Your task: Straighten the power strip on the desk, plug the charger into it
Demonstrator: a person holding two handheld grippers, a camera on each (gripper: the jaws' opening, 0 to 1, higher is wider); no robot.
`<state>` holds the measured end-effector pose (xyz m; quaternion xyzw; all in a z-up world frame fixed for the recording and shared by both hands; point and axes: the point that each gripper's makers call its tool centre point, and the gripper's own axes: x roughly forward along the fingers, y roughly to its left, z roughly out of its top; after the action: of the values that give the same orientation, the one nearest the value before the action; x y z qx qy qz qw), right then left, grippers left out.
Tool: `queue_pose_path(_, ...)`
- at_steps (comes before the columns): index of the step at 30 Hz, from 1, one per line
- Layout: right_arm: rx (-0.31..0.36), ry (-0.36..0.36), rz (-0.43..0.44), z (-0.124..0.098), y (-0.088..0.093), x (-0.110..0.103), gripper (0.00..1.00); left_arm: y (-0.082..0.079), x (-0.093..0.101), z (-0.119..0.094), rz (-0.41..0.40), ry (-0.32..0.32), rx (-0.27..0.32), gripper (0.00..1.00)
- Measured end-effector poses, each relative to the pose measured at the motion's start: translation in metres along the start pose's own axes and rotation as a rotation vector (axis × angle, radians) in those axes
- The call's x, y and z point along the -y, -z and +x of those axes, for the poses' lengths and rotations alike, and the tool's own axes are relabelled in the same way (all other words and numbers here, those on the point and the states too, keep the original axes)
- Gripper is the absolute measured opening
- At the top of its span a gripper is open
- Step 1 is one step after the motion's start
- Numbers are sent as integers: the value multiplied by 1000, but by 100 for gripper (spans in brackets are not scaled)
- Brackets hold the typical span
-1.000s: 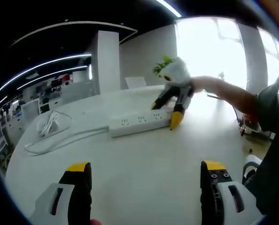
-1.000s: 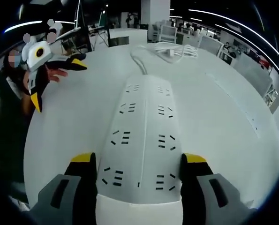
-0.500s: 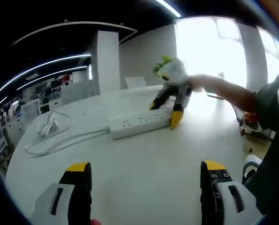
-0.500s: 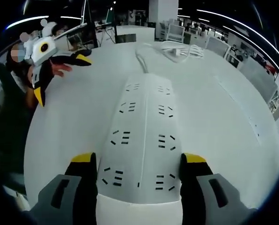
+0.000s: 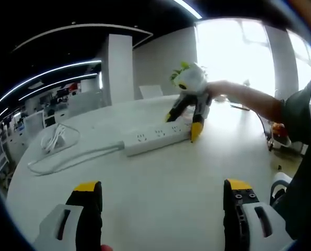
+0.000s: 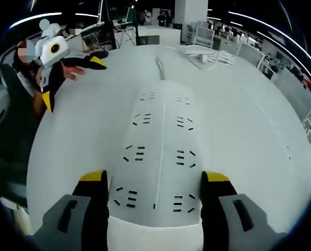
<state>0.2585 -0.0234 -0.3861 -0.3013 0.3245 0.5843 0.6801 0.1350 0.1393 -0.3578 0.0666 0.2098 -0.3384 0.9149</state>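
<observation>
The white power strip (image 5: 156,137) lies across the round white table (image 5: 160,178), its cord (image 5: 66,158) trailing left. My right gripper (image 5: 182,125) is shut on the strip's right end. In the right gripper view the strip (image 6: 160,141) runs away from between the two jaws of my right gripper (image 6: 155,180), which clamp its sides. The white charger with its coiled cable (image 5: 56,137) rests at the far left of the table and shows as the charger (image 6: 207,55) beyond the strip's far end. My left gripper (image 5: 163,193) hangs open over bare table, holding nothing, and appears as the left gripper (image 6: 74,81).
A person's arm (image 5: 249,102) reaches in from the right. A green plant (image 5: 180,70) stands behind the right gripper. Office desks and chairs (image 6: 197,34) lie beyond the table's far edge. Bare tabletop (image 6: 239,136) spreads on both sides of the strip.
The right gripper has swung slightly with the strip's end in it, turning the strip a little on the table. The left gripper has stayed still and open.
</observation>
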Motion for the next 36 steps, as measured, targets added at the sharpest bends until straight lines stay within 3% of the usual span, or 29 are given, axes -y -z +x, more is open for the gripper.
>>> queue_pose_path(36,-25,-79,-102,2,0,5,70,3,1,-1,-3,-1,-8,100)
